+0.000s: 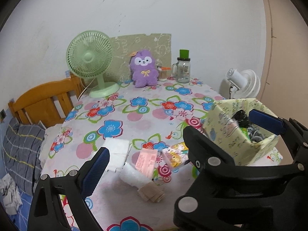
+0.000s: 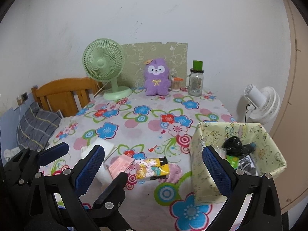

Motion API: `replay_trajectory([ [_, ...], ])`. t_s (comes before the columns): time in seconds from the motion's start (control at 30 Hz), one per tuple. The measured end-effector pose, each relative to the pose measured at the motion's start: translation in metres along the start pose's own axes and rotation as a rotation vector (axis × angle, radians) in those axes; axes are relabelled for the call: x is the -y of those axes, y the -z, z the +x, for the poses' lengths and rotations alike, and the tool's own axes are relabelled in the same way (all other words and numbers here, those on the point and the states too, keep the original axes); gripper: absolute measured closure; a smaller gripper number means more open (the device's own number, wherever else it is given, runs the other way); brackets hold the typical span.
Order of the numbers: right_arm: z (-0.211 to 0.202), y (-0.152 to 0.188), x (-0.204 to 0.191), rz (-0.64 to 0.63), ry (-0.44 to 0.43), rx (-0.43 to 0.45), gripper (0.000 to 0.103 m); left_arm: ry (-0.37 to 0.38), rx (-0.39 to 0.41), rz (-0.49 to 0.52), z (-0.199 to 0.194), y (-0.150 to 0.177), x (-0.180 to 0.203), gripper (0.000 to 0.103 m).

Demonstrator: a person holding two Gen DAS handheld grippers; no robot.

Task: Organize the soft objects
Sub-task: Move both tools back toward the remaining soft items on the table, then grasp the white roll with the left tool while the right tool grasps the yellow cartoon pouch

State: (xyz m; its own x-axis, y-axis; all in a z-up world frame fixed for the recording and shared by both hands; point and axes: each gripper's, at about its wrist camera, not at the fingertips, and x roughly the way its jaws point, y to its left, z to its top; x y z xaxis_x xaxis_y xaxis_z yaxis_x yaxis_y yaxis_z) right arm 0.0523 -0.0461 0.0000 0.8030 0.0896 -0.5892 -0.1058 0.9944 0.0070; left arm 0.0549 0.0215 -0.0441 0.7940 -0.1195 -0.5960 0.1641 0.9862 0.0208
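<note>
Near edge of table [image 1: 138, 207], floral cloth: left gripper [image 1: 184, 134], jaws spread wide, empty, held above the cloth; right gripper [image 2: 154, 165], jaws likewise wide, empty, alongside it on the box side. Under and between the left gripper's fingers, a loose cluster of soft items: beige folded cloth [image 1: 151, 193] nearest; clear bubble-wrap roll [image 1: 132, 175] touching it behind; white folded pad [image 1: 117, 154] just beside the left finger; pink packet [image 1: 146, 160] overlapping the roll; yellow cartoon tissue pack [image 2: 152, 168] next to the pink packet, lying between the right gripper's fingers in its view. None of these touches either gripper. To the right, a pale yellow printed box [image 2: 204, 173], open-topped, its near wall just behind the right gripper's right finger; inside, a black bag [image 2: 233, 147], a green packet and dark odds, not clear. Middle of table: bare cloth. Far edge, against the wall: green fan [image 1: 90, 61], purple plush [image 1: 144, 68] upright, small cup with orange piece beside it, glass mug jar [image 1: 182, 69] with green cap, patterned board [image 1: 142, 46] behind. Off the table: white fan [image 2: 259, 104] right, wooden bed frame [image 1: 46, 100] and grey checked pillow [image 1: 23, 150] left.
</note>
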Motion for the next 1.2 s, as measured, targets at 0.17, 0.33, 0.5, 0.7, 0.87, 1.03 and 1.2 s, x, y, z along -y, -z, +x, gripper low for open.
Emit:
replay_trajectory([
  [0.17,0.015,0.006,-0.007,0.001,-0.031,-0.019,0.000,0.002,-0.033,-0.042,0.014,0.007,-0.016,0.005],
  [0.33,0.033,0.011,-0.013,-0.005,-0.044,-0.038,0.000,-0.010,-0.065,-0.069,0.029,0.015,-0.026,0.005],
  [0.5,0.054,0.018,-0.014,0.001,-0.049,-0.085,0.000,-0.018,-0.108,-0.087,0.048,0.023,-0.034,0.005],
  [0.7,0.077,0.028,-0.014,0.010,-0.062,-0.142,0.000,-0.029,-0.163,-0.112,0.068,0.032,-0.040,0.006],
  [0.87,0.093,0.034,-0.015,0.002,-0.060,-0.178,0.000,-0.028,-0.201,-0.134,0.081,0.039,-0.044,0.011],
  [1.03,0.106,0.038,-0.014,-0.003,-0.056,-0.204,0.000,-0.016,-0.228,-0.152,0.092,0.044,-0.047,0.032],
  [1.2,0.117,0.041,-0.011,0.007,-0.063,-0.233,0.000,0.031,-0.241,-0.168,0.099,0.046,-0.047,0.060],
])
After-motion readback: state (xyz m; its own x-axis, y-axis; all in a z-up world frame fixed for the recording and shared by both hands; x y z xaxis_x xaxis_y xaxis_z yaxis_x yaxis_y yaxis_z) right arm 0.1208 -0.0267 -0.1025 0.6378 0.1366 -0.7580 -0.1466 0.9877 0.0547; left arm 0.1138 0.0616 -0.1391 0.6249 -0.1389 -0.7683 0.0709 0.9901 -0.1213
